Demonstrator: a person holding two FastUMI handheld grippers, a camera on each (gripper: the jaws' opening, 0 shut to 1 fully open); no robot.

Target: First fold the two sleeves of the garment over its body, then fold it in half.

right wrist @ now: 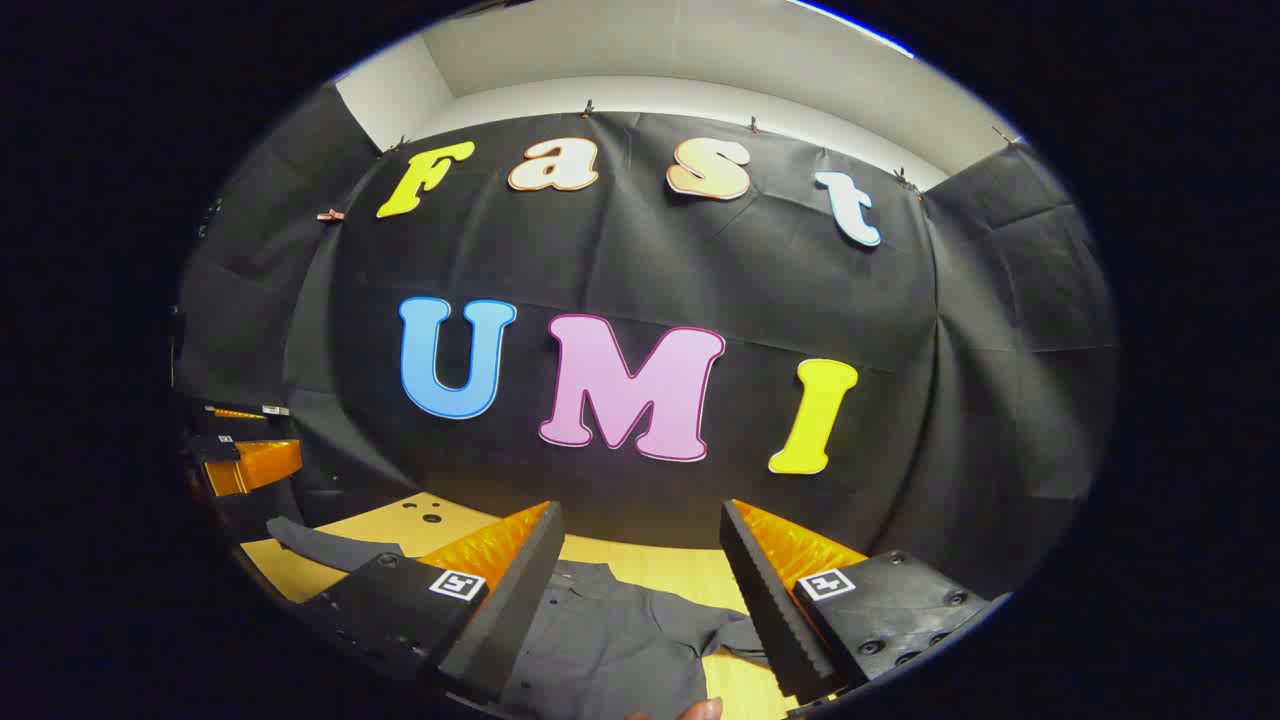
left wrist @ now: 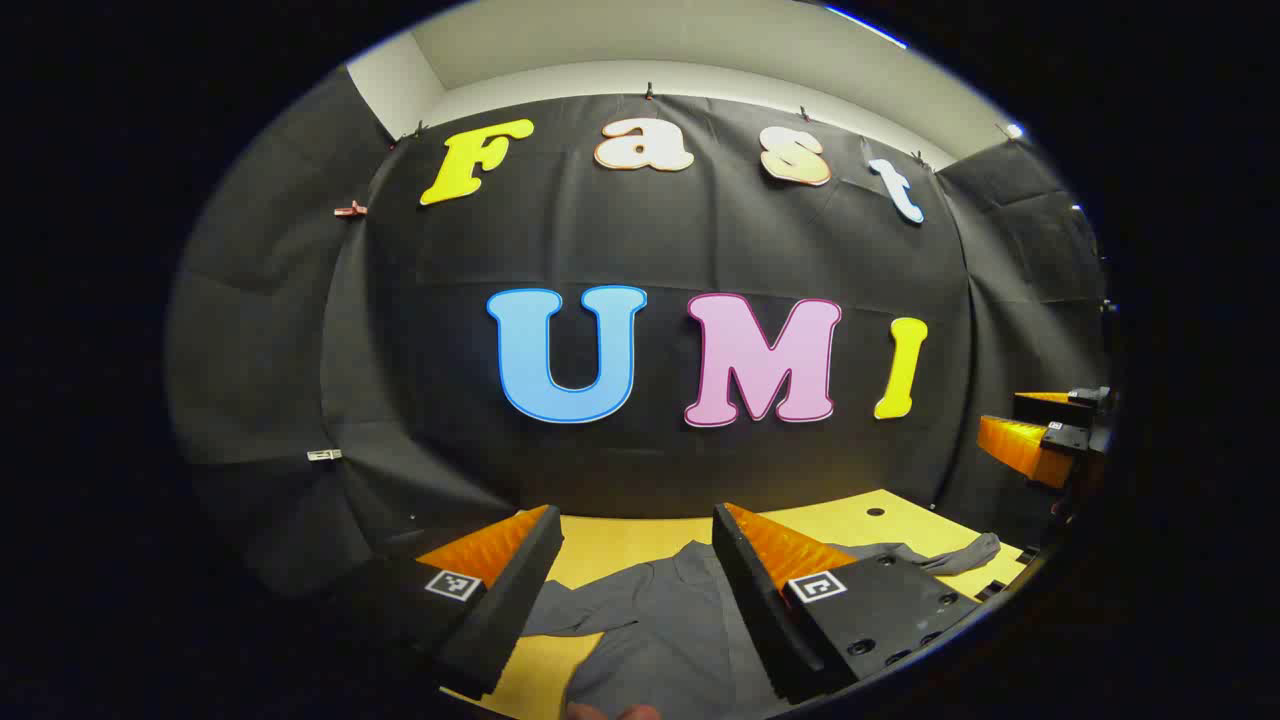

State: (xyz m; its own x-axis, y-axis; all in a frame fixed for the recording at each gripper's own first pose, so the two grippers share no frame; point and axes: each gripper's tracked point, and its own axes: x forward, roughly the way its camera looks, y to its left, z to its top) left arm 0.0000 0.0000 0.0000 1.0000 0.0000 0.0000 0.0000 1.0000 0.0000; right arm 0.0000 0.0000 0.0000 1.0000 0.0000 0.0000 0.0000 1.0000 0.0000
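Note:
A dark grey long-sleeved shirt [left wrist: 650, 630] lies flat on the yellow table [left wrist: 620, 545], collar toward the back wall. One sleeve [left wrist: 950, 552] stretches to the right in the left gripper view; the right gripper view shows a sleeve [right wrist: 325, 545] running left and the shirt body [right wrist: 610, 640] below. My left gripper [left wrist: 635, 590] hovers open above the shirt, nothing between its fingers. My right gripper [right wrist: 640, 590] is likewise open above the shirt. The right gripper's orange fingers [left wrist: 1030, 445] appear at the right edge of the left gripper view, the left gripper's [right wrist: 245, 462] at the left edge of the right one.
Black cloth walls close the booth behind and at both sides of the table. Small holes [left wrist: 875, 511] mark the tabletop near its back edge. A fingertip [left wrist: 615, 712] shows at the bottom rim.

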